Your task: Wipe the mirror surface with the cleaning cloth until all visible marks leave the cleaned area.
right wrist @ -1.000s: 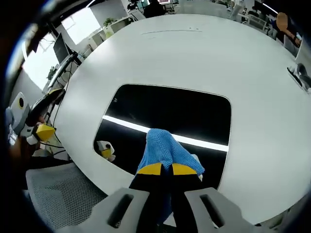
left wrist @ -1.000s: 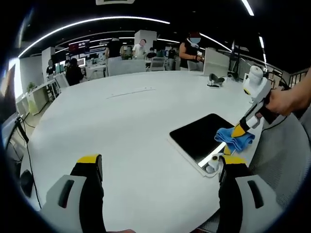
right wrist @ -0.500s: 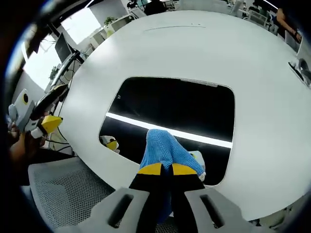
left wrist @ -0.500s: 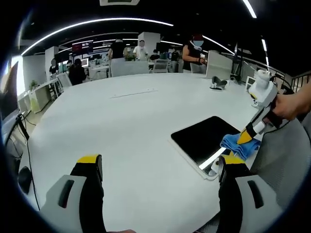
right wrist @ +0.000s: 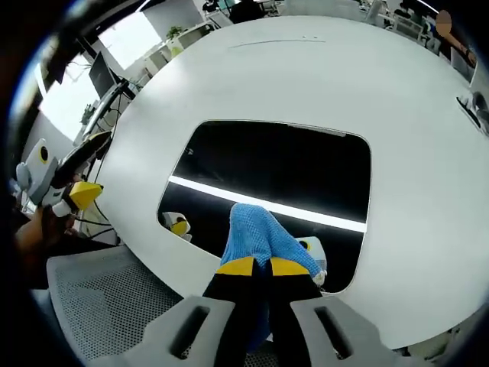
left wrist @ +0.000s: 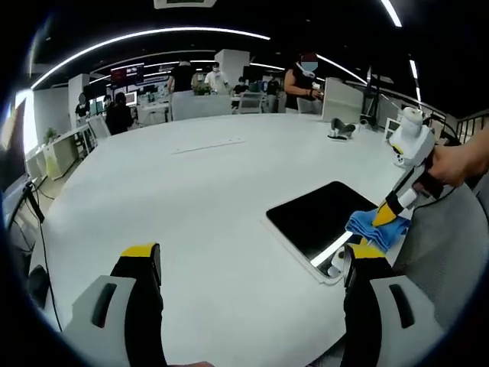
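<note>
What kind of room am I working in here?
Most likely an open-plan office or lab. People stand and sit at desks with monitors in the background under long ceiling light strips, and the mirror lies on a large round white table beside a mesh chair.

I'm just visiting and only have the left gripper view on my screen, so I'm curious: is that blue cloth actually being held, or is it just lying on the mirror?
Observer: Held. In the right gripper view, the right gripper has its jaws shut on the cloth, which rests on the mirror at its near edge.
Operator: Any marks on the glass?
Observer: One small pale speck near a far corner. I can't tell whether it is dirt.
Operator: And the bright line I see?
Observer: It's a reflected light strip. From here it crosses the mirror's whole width and passes behind the cloth.
</note>
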`<action>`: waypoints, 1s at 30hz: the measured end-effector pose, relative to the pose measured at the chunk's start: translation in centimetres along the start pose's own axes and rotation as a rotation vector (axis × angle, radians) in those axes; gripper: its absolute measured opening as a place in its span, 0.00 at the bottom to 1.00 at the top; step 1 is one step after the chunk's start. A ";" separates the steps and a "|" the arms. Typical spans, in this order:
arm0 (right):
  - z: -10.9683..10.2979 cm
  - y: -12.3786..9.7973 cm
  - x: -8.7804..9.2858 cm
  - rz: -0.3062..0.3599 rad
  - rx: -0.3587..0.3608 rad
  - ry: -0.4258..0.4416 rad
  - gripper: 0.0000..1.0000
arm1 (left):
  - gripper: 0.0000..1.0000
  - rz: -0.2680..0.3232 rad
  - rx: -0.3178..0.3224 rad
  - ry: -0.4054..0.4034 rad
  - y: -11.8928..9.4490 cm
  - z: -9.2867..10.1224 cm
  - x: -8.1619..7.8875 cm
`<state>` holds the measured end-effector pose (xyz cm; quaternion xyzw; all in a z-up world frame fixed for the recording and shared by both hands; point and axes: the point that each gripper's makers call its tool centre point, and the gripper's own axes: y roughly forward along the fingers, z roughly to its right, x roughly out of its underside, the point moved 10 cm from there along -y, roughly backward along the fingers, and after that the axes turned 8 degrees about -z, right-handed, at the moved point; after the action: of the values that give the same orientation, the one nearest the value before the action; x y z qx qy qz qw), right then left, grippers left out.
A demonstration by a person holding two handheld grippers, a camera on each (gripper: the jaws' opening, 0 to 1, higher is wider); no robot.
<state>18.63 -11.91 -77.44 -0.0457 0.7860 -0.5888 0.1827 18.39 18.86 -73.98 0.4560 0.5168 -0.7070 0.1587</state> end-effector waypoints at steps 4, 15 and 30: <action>0.3 -0.1 0.2 -0.002 0.002 0.007 0.00 | 0.99 0.007 -0.001 -0.004 0.1 -0.1 -0.2; 1.6 -0.6 0.7 0.007 0.004 0.046 0.00 | 0.99 0.013 0.006 0.002 0.4 -0.2 -0.5; 2.9 -1.2 1.5 0.019 0.014 0.079 0.00 | 0.99 0.011 0.015 0.012 0.5 0.3 -0.5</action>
<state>18.04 -15.29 -77.35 -0.0135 0.7887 -0.5940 0.1576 18.85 18.23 -73.84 0.4642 0.5100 -0.7071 0.1563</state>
